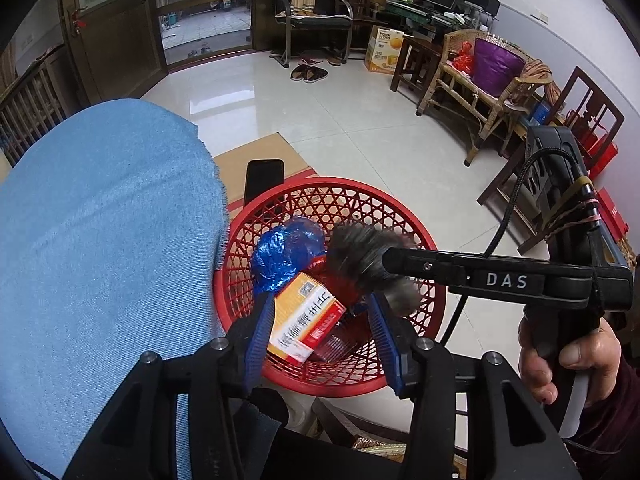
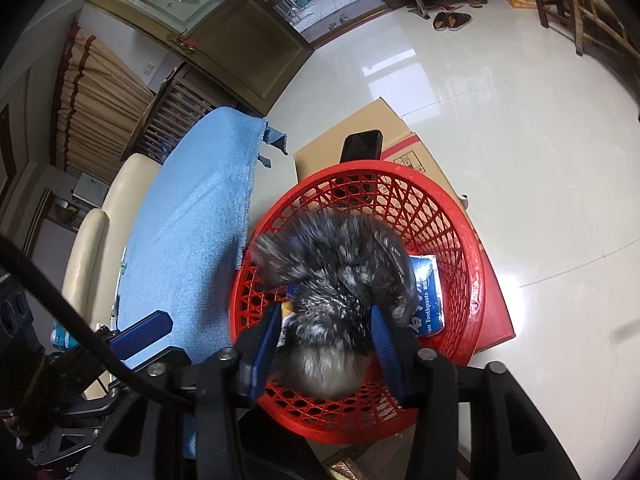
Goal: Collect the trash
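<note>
That grey furry thing (image 2: 332, 292) between the right claw's fingers is all motion blur, can't tell what it is. It hides most of the toothpaste box (image 2: 428, 296) just beyond.

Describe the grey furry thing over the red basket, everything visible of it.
The grey furry thing is a fluffy bundle of dark grey fur with pale, whitish tips, soft and shaggy, motion-blurred in both views. It curves in an arc, with a paler rounded end at the bottom. It sits over the mouth of the red basket, between the blue pads of the right gripper, whose jaws look parted around it. It hides part of a blue toothpaste box below. What it is exactly cannot be told.
</note>
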A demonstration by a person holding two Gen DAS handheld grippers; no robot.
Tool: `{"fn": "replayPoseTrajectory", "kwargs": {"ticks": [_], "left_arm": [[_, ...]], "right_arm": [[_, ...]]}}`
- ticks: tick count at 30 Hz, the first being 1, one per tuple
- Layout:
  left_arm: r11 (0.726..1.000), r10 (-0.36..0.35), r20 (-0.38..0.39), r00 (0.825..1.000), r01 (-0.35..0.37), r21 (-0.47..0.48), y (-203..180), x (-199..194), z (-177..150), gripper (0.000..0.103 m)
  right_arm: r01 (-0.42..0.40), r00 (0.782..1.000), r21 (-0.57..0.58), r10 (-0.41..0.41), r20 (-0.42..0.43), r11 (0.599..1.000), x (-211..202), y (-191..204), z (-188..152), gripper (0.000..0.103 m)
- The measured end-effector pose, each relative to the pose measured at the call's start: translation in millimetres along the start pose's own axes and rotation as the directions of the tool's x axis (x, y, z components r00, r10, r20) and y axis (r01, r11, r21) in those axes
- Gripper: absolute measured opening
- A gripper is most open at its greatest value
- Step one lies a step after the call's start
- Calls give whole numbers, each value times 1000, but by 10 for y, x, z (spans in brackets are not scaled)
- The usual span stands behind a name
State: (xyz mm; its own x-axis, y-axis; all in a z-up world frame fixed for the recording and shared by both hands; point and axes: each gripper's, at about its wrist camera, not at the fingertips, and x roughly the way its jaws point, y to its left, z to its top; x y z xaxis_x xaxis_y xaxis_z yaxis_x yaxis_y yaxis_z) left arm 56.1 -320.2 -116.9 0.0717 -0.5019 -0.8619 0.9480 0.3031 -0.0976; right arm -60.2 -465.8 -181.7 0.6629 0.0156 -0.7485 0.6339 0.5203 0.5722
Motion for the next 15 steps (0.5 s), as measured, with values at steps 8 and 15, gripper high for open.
{"fn": "replayPoseTrajectory", "kwargs": {"ticks": [8, 15], "left_arm": [[998, 64, 37, 997, -63, -25, 138, -117, -31, 63], [990, 137, 71, 988, -135, -33, 232, -242, -39, 64]], "right_arm": [[-20, 1000, 7, 20, 6, 1000, 2, 13, 6, 60], [-23, 1000, -17, 23, 1, 1000, 30, 119, 4, 60]]}}
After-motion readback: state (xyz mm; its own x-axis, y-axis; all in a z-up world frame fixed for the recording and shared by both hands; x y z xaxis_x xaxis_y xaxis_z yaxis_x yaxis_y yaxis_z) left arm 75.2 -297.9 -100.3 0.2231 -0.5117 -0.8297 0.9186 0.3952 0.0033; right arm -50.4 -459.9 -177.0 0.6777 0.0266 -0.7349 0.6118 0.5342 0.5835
